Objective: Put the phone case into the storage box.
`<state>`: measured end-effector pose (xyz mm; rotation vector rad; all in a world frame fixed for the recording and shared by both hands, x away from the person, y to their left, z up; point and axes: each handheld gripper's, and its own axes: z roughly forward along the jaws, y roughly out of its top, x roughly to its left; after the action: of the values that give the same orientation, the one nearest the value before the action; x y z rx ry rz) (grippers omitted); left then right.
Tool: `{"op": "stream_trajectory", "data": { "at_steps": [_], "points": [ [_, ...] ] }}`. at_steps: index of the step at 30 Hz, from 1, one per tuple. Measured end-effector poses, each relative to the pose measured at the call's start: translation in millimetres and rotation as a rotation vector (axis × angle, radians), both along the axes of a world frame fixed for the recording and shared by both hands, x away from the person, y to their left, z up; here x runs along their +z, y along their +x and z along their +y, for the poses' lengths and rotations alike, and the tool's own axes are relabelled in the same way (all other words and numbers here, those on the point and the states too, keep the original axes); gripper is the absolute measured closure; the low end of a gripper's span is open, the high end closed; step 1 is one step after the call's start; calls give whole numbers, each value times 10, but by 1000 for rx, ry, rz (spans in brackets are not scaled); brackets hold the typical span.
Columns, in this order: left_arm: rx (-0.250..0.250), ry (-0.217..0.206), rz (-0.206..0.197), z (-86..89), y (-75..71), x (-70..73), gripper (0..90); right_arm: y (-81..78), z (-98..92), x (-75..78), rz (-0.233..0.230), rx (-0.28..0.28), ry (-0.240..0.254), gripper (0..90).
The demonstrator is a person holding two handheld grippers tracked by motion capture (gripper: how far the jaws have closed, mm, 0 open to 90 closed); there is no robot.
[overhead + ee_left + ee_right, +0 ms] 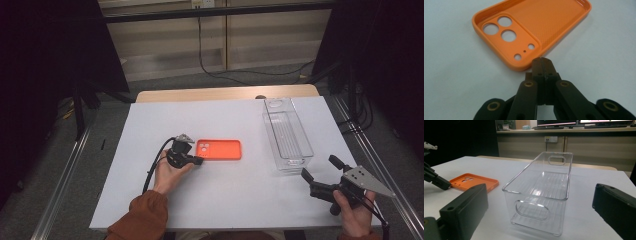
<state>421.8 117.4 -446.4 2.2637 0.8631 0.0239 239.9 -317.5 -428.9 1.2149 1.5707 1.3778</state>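
1. The bench (150, 195) carries a white sheet over its top, with a strip of bare wood showing at the far edge
2. The clear plastic bin (287, 134) stands upright on the right half of the bench, long side running away from the person; it has a handle slot in each end wall and nothing lies inside it
3. The right gripper (318, 173) sits in the person's right hand near the front right corner of the bench, close to the near end of the bin but apart from it; its fingers (467, 206) are spread wide, released, with nothing between them, and the right gripper view looks between them at the bin's near end
4. The orange phone case (219, 149) lies flat near the middle of the bench, hollow side up, with its camera cut-outs at the end toward the left gripper; it is well apart from the bin
5. The left gripper (199, 160) is held in the left hand just at the near left corner of the case; its fingers (537, 66) are clenched tight against each other on nothing, their tips just beside the case's rim, and whether they touch it cannot be told
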Motion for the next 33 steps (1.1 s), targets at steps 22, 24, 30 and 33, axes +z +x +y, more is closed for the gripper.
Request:
{"op": "stream_trajectory", "data": {
  "at_steps": [22, 24, 30, 33],
  "points": [
    [48, 5, 15, 23, 207, 3, 900, 4, -3, -3, 2, 1, -5, 0],
    [49, 7, 16, 22, 218, 5, 900, 7, -5, -4, 2, 1, -6, 0],
    [55, 12, 15, 12, 248, 8, 900, 7, -4, -4, 3, 2, -6, 0],
    [64, 8, 16, 6, 272, 5, 900, 8, -3, -4, 3, 3, -5, 0]
  ]
}}
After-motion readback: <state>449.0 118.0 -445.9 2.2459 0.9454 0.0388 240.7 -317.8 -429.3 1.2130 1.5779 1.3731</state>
